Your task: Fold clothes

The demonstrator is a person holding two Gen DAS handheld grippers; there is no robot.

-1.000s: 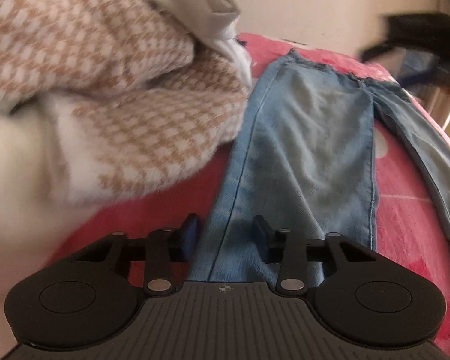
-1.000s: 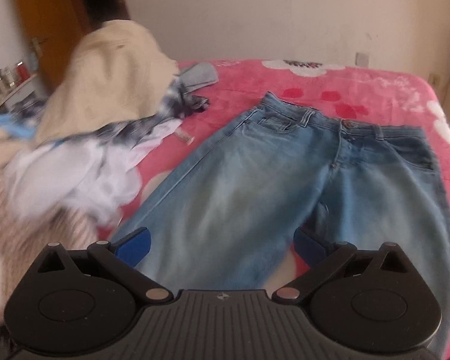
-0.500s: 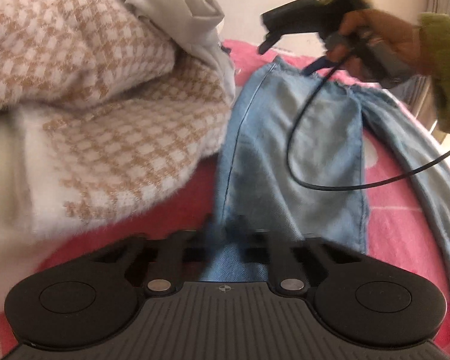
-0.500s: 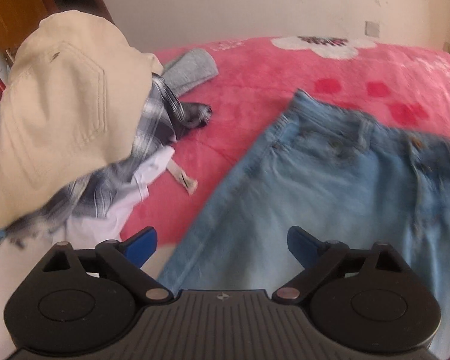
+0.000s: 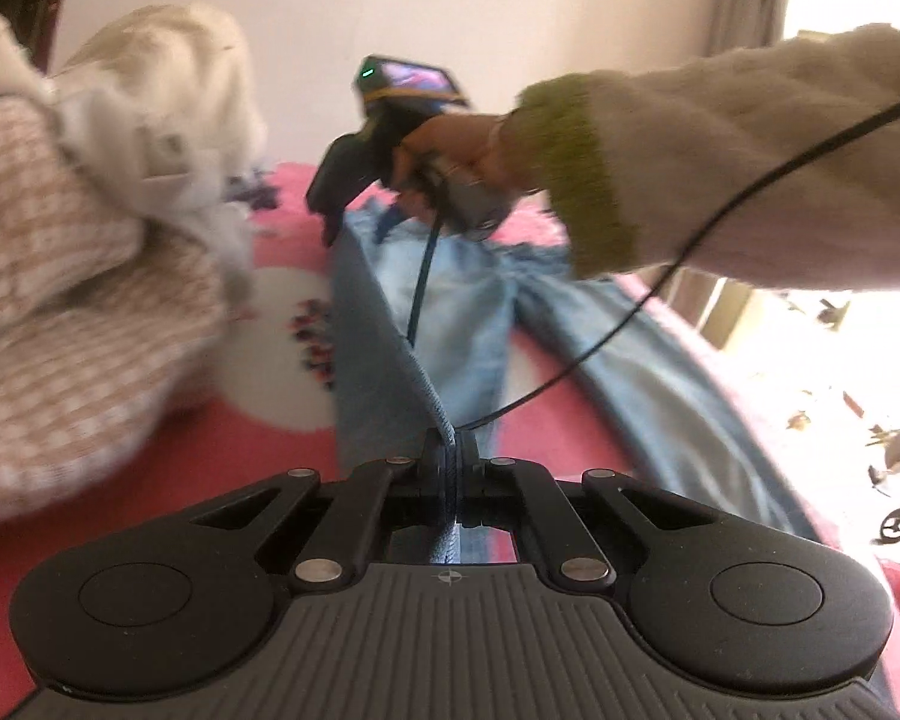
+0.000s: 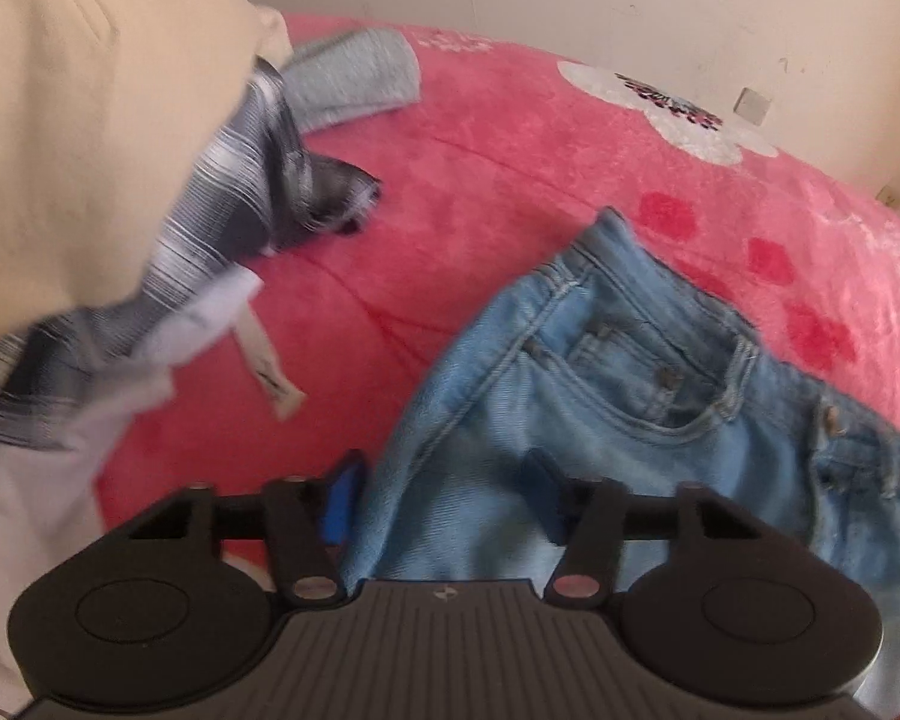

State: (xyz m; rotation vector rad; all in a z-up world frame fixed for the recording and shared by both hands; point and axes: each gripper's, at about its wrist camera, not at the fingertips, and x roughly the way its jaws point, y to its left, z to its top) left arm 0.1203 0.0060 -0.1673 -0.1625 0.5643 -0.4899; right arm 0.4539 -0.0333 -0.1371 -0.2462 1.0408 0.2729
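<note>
Pink plush bedspread [image 5: 150,468] carries the light blue denim jeans [image 5: 468,324], legs running lengthwise away from the left gripper [image 5: 450,456], whose fingers are clamped tight on a raised leg hem. Beyond, a hand [image 5: 468,147] grips the other tool.

From the right wrist, the right gripper [image 6: 444,501] stands part open astride the jeans' waistband corner [image 6: 606,372], beside a heap of cream clothes [image 6: 90,120].

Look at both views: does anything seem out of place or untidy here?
Yes. Beside the jeans laid out on the pink blanket, a jumbled heap of unfolded clothes spills over, with a loose label strip trailing onto the blanket.
</note>
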